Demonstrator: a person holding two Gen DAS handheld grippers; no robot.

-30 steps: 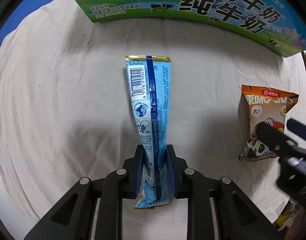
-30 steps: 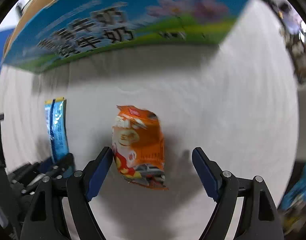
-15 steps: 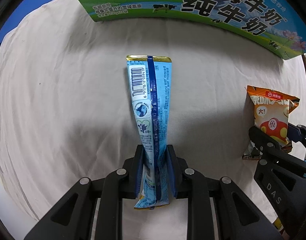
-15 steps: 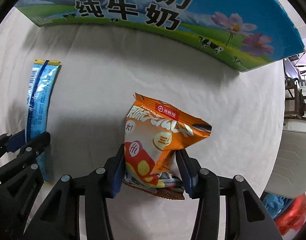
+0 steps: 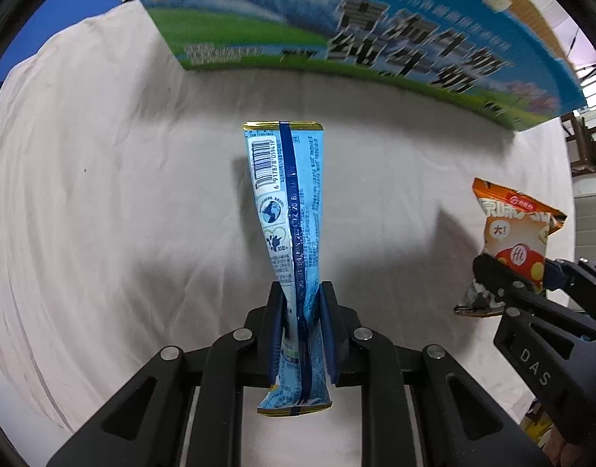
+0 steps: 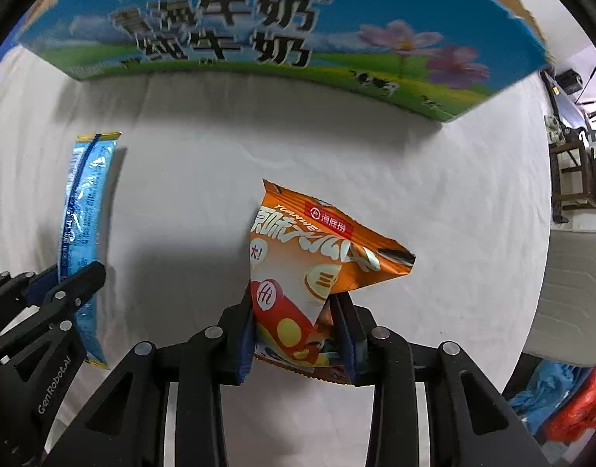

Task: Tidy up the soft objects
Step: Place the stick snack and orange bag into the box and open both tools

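Nearest, the left gripper is closed on the lower part of a long blue snack packet, held off the white-clothed table; the thin film buckles and twists at the pinch, so it looks light, limp and slick. Beside it, the right gripper is clamped on the lower part of an orange snack bag, puffy and creased, its contents probably crushable; a light hold low on the bag seems best. Farthest, the milk carton box stands open-topped, the likely destination
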